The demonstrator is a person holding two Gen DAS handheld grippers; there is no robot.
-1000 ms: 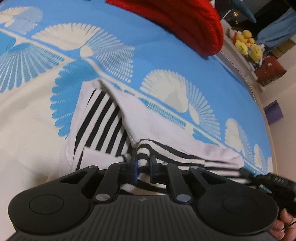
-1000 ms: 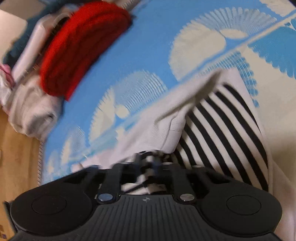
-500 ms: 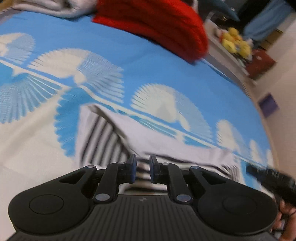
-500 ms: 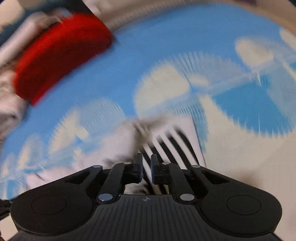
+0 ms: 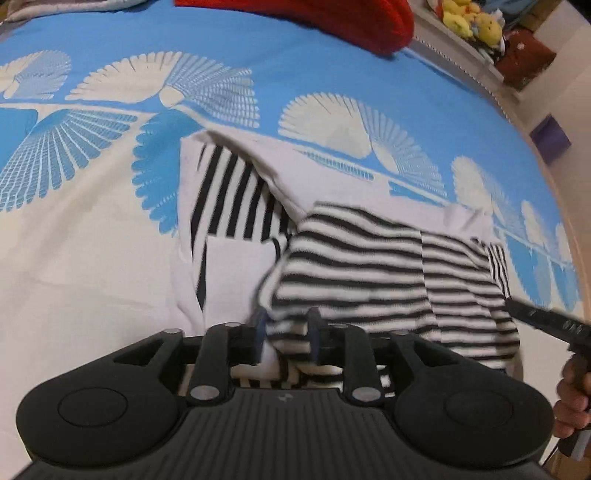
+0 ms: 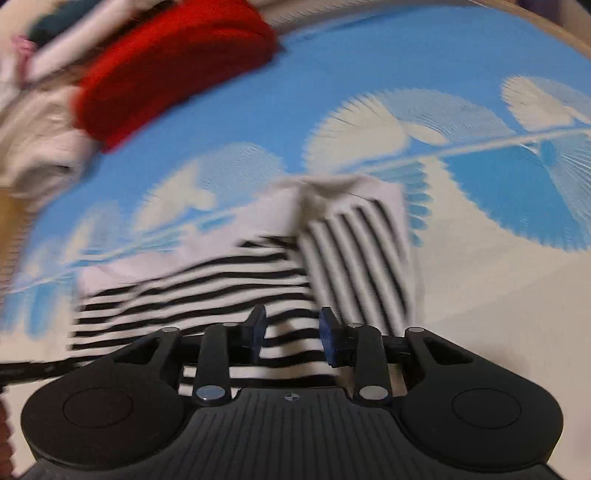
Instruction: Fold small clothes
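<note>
Since half a second ago both tongs have spread apart and let go of the striped garment, whose folded-over flap now lies flat on its lower layer instead of hanging pinched. Nearest to me, the left tongs stand partly open, the two blue pads set either side of the cloth's near edge with nothing gripped. The right tongs are about as wide, poised over the same edge from the other side, pads clear of the fabric; that view is smeared by motion. At the right border of the left wrist view, the person's right hand grips its black handle.

Just beyond the tongs the garment lies on the bed, horizontal stripes on the folded flap, vertical stripes on the panel beside it, a plain white strip along the far edge. Under it spreads the blue and cream bedspread with fan motifs. Farther back sits a red knitted item, with pale clothes heaped beside it. Yellow plush toys rest past the bed's corner.
</note>
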